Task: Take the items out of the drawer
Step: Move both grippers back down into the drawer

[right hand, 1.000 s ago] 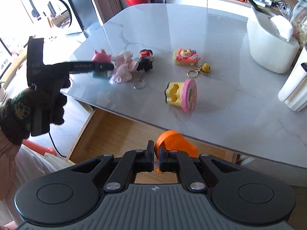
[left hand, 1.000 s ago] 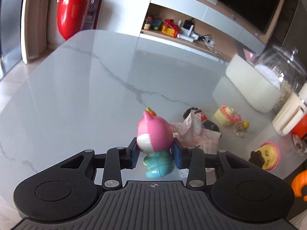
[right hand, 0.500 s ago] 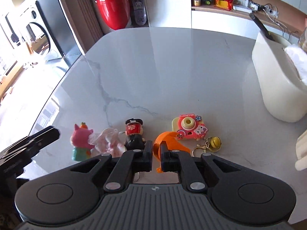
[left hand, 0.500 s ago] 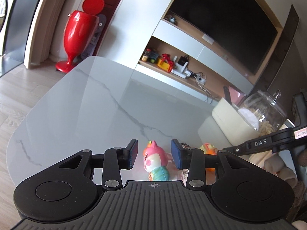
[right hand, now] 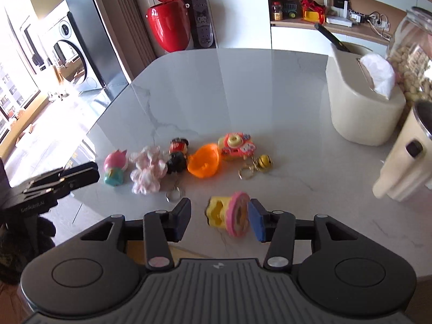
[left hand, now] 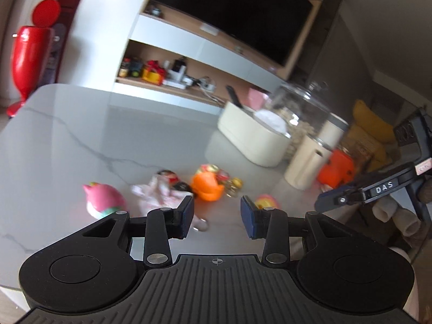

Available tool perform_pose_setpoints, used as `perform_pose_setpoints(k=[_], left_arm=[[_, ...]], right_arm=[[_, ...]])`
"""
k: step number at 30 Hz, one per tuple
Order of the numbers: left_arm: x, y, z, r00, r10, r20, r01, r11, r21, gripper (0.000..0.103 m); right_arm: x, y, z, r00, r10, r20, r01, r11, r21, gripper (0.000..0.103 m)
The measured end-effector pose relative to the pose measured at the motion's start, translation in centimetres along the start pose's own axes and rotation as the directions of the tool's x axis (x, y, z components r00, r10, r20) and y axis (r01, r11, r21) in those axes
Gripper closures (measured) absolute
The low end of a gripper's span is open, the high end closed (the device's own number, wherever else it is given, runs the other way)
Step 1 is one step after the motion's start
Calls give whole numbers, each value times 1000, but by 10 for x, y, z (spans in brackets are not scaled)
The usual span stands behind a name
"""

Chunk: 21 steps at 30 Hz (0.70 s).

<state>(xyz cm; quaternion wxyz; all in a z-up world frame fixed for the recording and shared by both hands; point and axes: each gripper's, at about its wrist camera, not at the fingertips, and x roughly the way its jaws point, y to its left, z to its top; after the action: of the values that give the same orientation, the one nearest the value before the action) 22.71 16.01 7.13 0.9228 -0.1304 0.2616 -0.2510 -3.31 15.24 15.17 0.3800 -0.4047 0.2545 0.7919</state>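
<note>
The orange cup (right hand: 203, 162) lies on its side on the marble table (right hand: 229, 86), free of both grippers. My right gripper (right hand: 220, 218) hangs over the table's near edge with its jaws opening. In the right wrist view a yellow-and-pink toy (right hand: 229, 213) on the table shows between them, close to the right pad, with the left pad well clear of it. My left gripper (left hand: 217, 216) is open and holds nothing. The pink figure (left hand: 105, 202) stands to its left and the orange cup (left hand: 206, 186) lies just beyond it.
A row of small items sits near the front edge: pink-white scrunchie (right hand: 147, 170), red-black doll keyring (right hand: 178, 154), pink camera toy (right hand: 236, 145), gold bell (right hand: 263, 162). At the right stand a cream tissue box (right hand: 361, 102), a cream kettle (right hand: 405, 162) and a glass jar (right hand: 415, 54).
The right gripper carried the orange cup up onto the table, opened and let it go, then drew back. The left gripper backed off the pink figure and swung right.
</note>
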Motion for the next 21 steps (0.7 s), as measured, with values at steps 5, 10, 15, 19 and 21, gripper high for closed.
perform_pose_setpoints(k=[5,10,15,19,21], left_arm=[[45,-59,-33,953,-136,-271,191,963,191,61],[88,-100,-82,864,-10,-503,240,888,393,61],[140,-109,-112,706,15,-708,281,912,299,62],[182,-108,-126,610,-46,-791,266,952,150,57],[199,-112,-128,587,-87,-805,287,952,107,55]], right_arm=[[1,-34,-60,992,-46,-121,47,999,5,55],[37,-65,-105,960,-110,-258,112,994,-6,55],[66,-81,-124,935,-70,-347,90,995,42,54],[76,-90,-133,929,-45,-366,73,995,64,52],[76,-93,-132,933,-28,-360,59,995,76,52]])
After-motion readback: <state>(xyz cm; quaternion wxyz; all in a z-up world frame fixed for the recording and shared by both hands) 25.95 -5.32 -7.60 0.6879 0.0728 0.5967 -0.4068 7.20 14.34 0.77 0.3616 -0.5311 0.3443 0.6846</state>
